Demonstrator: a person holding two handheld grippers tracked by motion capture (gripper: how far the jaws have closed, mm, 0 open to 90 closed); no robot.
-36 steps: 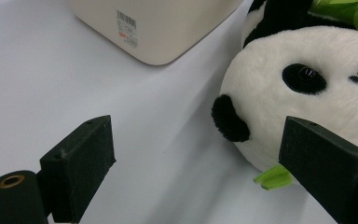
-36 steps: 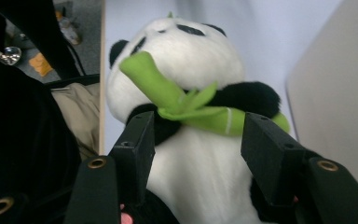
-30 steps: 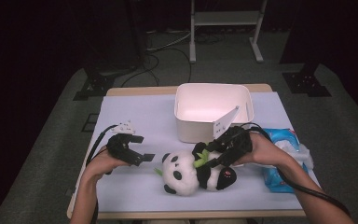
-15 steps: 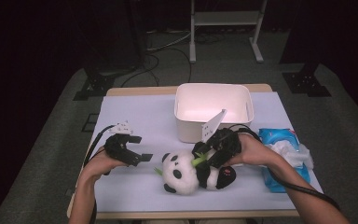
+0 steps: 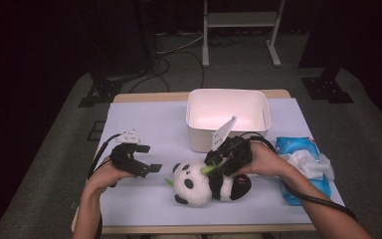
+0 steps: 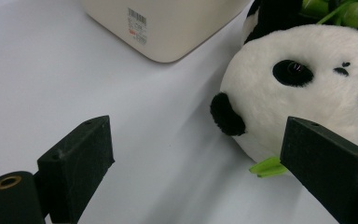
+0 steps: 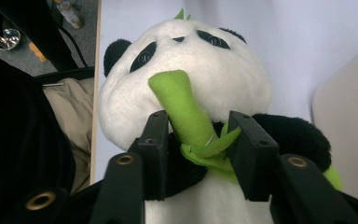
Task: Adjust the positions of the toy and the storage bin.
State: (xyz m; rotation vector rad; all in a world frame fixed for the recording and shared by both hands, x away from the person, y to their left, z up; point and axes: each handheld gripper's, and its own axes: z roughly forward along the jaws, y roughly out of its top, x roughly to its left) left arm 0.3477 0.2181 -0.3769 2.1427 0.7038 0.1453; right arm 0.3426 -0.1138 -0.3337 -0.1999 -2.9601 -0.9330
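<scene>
A plush panda (image 5: pixel 194 184) lies on its back on the pale lilac table top (image 5: pixel 149 124), holding a green bamboo stalk (image 5: pixel 206 169). My right gripper (image 5: pixel 213 163) comes in from the right over its chest. Seen up close in the right gripper view, the right gripper (image 7: pixel 198 135) has just been closing, and its pads press on the bamboo stalk (image 7: pixel 182 102) and its leaves below the panda's white head (image 7: pixel 186 60). My left gripper (image 5: pixel 150 158) stands open just left of the head. Its own view shows the left gripper (image 6: pixel 198 140) wide open with the panda's face (image 6: pixel 307 88) beside the right jaw.
A white plastic bin (image 5: pixel 199 139) stands just behind the panda, with a white tag on its front edge. A blue pack of wipes (image 5: pixel 303 164) lies at the right. The table's near edge runs below the panda. Cables trail from both grippers.
My right gripper has slid a little left and down onto the panda's chest, its jaws narrowing around the bamboo. The left gripper has stayed put.
</scene>
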